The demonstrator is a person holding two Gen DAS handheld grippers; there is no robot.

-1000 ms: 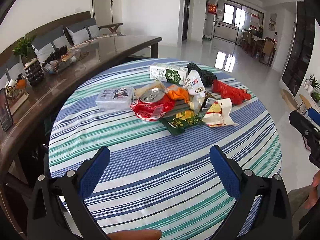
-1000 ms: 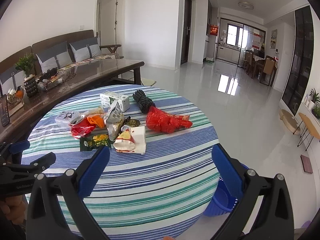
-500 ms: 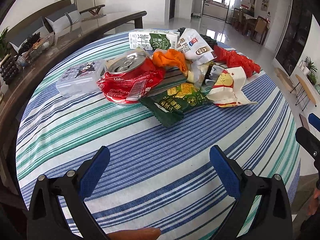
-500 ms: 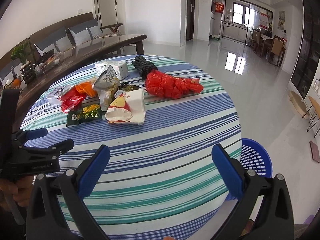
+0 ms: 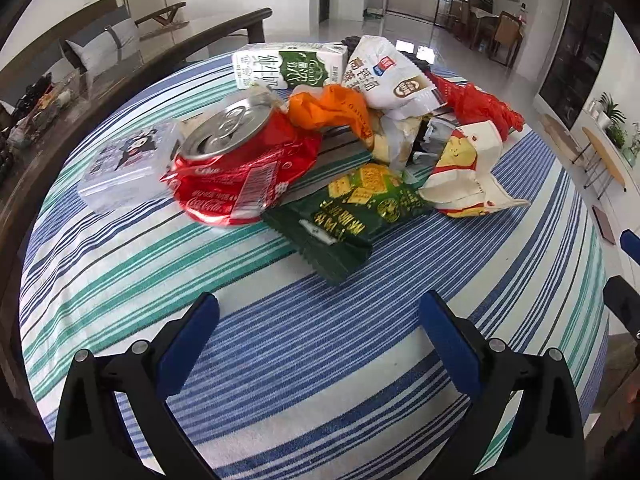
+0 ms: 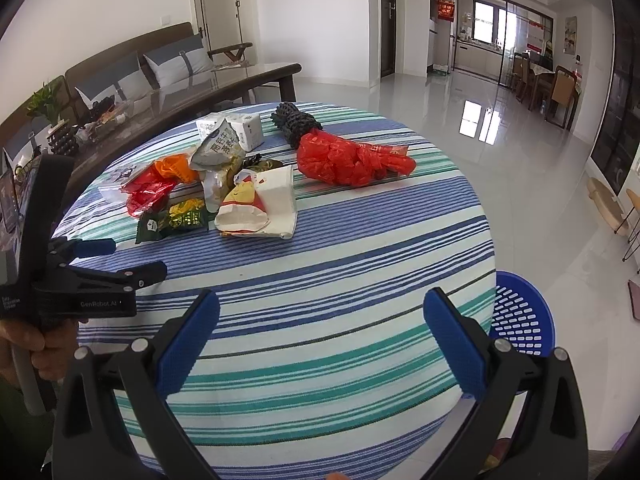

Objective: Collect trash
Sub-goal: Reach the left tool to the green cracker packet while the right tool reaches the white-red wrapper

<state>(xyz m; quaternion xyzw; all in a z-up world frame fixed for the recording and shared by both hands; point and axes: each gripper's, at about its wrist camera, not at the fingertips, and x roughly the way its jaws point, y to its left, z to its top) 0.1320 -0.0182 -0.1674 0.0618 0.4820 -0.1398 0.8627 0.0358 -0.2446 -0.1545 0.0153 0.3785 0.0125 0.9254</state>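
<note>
A heap of trash lies on the striped round table point(image 5: 280, 360): a crushed red cola can point(image 5: 232, 168), a green snack wrapper point(image 5: 352, 216), an orange wrapper point(image 5: 324, 112), a milk carton point(image 5: 288, 66), a white snack bag point(image 5: 388, 76), a red-and-white paper box point(image 5: 468, 168) and a red plastic bag point(image 6: 352, 158). My left gripper point(image 5: 318, 330) hovers open just short of the green wrapper, nothing between its fingers. My right gripper point(image 6: 320, 328) is open over the table's near side, well back from the heap. In the right wrist view the left gripper point(image 6: 120, 260) shows at the left, held by a hand.
A clear plastic box point(image 5: 128, 168) sits left of the can. A blue perforated basket point(image 6: 520, 316) stands on the floor beside the table's right edge. A dark wooden bench table point(image 6: 200, 92) with clutter runs along the left. Glossy floor stretches beyond.
My left gripper has moved forward and lower toward the heap, which now looms larger. The right gripper has shifted slightly, bringing more of the blue basket into view. Both stay open.
</note>
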